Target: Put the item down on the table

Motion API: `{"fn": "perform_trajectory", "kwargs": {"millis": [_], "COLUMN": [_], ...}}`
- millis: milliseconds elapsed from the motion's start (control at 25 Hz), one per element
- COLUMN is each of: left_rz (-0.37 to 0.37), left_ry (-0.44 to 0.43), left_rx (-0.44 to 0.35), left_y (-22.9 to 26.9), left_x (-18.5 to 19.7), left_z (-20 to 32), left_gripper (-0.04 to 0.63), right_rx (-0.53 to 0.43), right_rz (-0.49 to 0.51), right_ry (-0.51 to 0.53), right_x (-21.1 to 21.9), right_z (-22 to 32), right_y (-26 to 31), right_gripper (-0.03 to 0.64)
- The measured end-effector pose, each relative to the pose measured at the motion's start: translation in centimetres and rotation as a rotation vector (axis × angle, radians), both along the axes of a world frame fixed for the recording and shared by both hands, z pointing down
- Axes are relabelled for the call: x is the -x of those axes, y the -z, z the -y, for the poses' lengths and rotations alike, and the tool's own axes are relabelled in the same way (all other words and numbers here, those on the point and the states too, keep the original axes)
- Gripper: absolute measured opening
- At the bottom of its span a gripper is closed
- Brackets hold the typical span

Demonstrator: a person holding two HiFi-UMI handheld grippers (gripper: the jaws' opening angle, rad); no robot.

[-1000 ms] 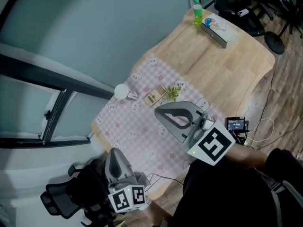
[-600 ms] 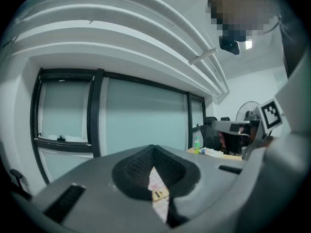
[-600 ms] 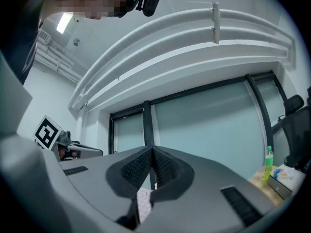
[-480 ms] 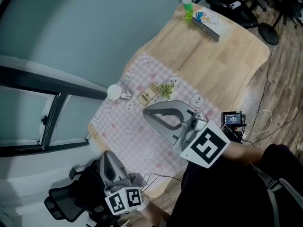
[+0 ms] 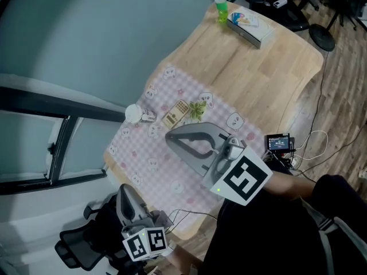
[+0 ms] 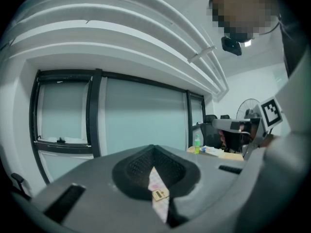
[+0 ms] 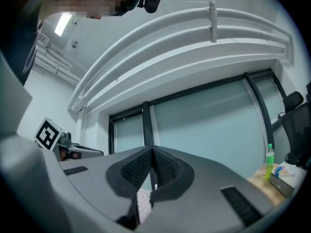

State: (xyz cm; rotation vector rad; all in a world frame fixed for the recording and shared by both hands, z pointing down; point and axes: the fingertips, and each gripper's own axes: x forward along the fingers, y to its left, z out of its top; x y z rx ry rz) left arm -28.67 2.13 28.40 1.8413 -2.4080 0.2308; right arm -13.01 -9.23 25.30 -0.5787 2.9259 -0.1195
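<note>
Left claw (image 6: 154, 149) and right claw (image 7: 152, 149) are both pinched shut, empty; drop looks done; next just back off from the table (image 5: 269, 79).

A: The table (image 5: 269, 79) is showing pale, smooth wood; the checked cloth (image 5: 155, 153) is looking soft and matt.
B: The left gripper (image 6: 154, 152) and right gripper (image 7: 153, 152) are reading as matt grey plastic, their pads (image 7: 132, 171) showing rough ribbing.

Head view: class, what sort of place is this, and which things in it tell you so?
Probably an office or lab workroom: a long wooden table, black office chairs at its far end, and a dark-framed glass wall running alongside it.
</note>
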Motion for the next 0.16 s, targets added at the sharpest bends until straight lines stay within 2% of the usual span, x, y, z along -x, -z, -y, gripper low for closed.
{"fn": "perform_trajectory", "kwargs": {"millis": [160], "left_rz": [0.0], "left_ry": [-0.009], "left_rx": [0.005], "left_y": [-0.16], "left_x": [-0.36], "left_z": [0.57], "left_gripper": [-0.002], "right_rx": [-0.004], "right_rz": [-0.017], "right_ry": [0.002], "right_x": [0.01], "right_z": [0.33], "right_y": [-0.29], "right_gripper": [0.014]}}
